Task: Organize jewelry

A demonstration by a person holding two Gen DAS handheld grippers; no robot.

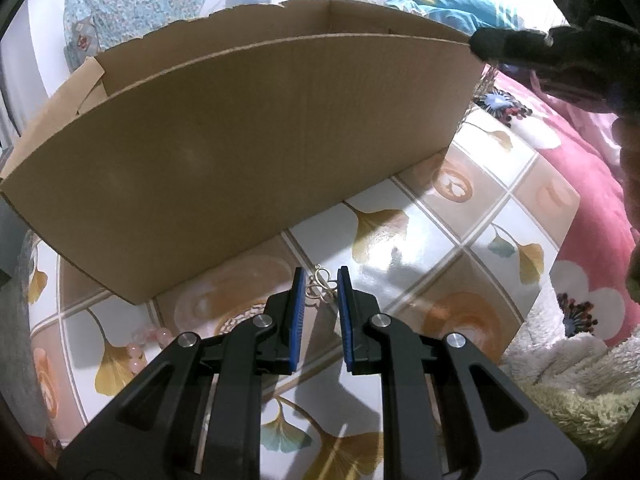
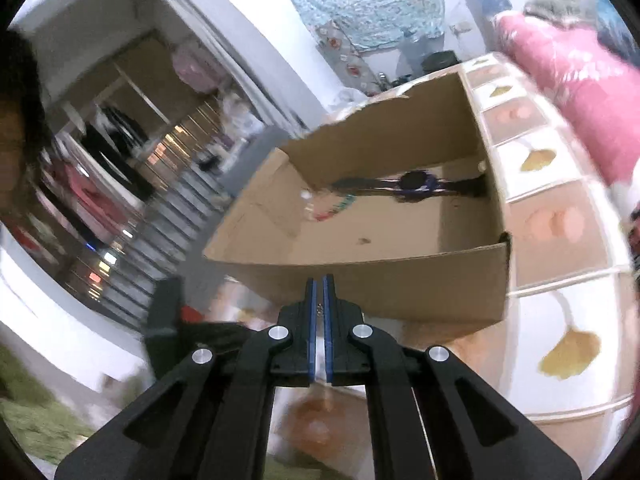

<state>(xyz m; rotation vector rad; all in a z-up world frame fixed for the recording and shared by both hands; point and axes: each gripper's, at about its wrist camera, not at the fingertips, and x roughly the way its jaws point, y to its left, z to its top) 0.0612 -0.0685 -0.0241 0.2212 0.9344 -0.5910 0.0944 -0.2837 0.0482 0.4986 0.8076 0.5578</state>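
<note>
I am working over a table (image 1: 460,216) covered with a glossy cloth printed in squares of ginkgo leaves and coffee cups, in a cluttered room with a pink flowered blanket (image 1: 576,168) off to the side and a blue patterned cloth (image 2: 368,4) hanging at the back. The biggest thing in front of me is an open cardboard box (image 1: 240,152) standing on the table; its near wall fills most of the left wrist view. From the right wrist view I look down into it and see a dark wristwatch (image 2: 416,184) stretched along the far wall and a small beaded bracelet (image 2: 332,208) in a far corner, though that picture is blurred. My left gripper (image 1: 321,280) points down at the cloth just in front of the box, its blue pads narrowly apart with a small gold looped trinket (image 1: 320,290) lying between the tips; I cannot tell whether the pads touch it. A few pink beads (image 1: 140,344) lie on the cloth beside that gripper. My right gripper (image 2: 319,286) is up near the box's front edge, its pads pressed almost together with a tiny metal piece (image 2: 319,310) pinched between them, too small to identify.
</note>
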